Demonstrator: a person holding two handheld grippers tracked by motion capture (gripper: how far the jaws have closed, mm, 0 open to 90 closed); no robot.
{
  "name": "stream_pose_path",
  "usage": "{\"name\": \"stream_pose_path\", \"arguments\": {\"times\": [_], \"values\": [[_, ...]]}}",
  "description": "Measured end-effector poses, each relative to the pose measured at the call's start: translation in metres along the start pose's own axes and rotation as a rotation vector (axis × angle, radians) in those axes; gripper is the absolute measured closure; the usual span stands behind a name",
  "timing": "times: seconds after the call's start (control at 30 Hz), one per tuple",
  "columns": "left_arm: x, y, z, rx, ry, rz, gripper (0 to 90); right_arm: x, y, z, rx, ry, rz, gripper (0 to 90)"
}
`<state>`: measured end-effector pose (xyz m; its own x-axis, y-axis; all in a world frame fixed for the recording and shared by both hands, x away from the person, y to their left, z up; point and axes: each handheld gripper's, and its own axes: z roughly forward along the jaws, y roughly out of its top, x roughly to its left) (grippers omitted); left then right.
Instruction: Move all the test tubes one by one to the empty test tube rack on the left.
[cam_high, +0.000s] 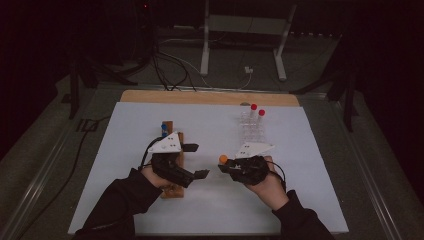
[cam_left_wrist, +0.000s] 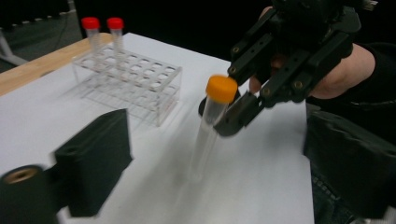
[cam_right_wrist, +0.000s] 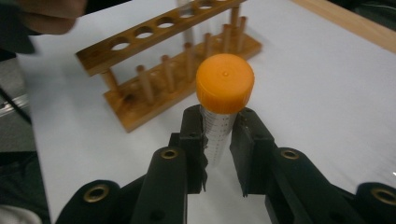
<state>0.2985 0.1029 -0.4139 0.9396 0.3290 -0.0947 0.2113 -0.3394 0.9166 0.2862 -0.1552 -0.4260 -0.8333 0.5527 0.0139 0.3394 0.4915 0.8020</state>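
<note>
Orange-capped tube held upright by the right gripper.

High view: tube (cam_high: 223, 159) near the sheet's (cam_high: 125, 150) middle, left gripper (cam_high: 196, 161) spread, empty. Left gripper view: clear rack (cam_left_wrist: 135, 81) behind. Right gripper view: right gripper (cam_right_wrist: 218, 140) clamped just under the cap; light, slick, likely brittle, so grip there.

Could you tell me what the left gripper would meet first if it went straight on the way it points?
Probably the orange-capped tube held by the right gripper; it stands between the left gripper's open jaws' line, though depth is unclear.
</note>
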Motion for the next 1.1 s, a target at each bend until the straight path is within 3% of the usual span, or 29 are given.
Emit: {"name": "stream_pose_path", "arguments": {"times": [0.13, 0.43, 0.77, 1.1], "values": [[-0.003, 0.004, 0.006, 0.002, -0.001, 0.01, 17.5, 0.005, 0.001, 0.003, 0.007, 0.015, -0.008, 75.4], [-0.003, 0.009, 0.02, 0.021, 0.006, 0.022, 45.7, 0.007, 0.002, 0.004, 0.007, 0.028, -0.01, 75.4], [-0.003, 0.011, 0.035, 0.033, -0.021, 0.032, 65.9, 0.008, 0.004, 0.005, 0.007, 0.035, -0.012, 75.4], [-0.002, 0.013, 0.034, 0.009, -0.014, 0.043, 71.4, 0.007, 0.005, 0.002, -0.018, 0.03, -0.003, 72.4]]}}
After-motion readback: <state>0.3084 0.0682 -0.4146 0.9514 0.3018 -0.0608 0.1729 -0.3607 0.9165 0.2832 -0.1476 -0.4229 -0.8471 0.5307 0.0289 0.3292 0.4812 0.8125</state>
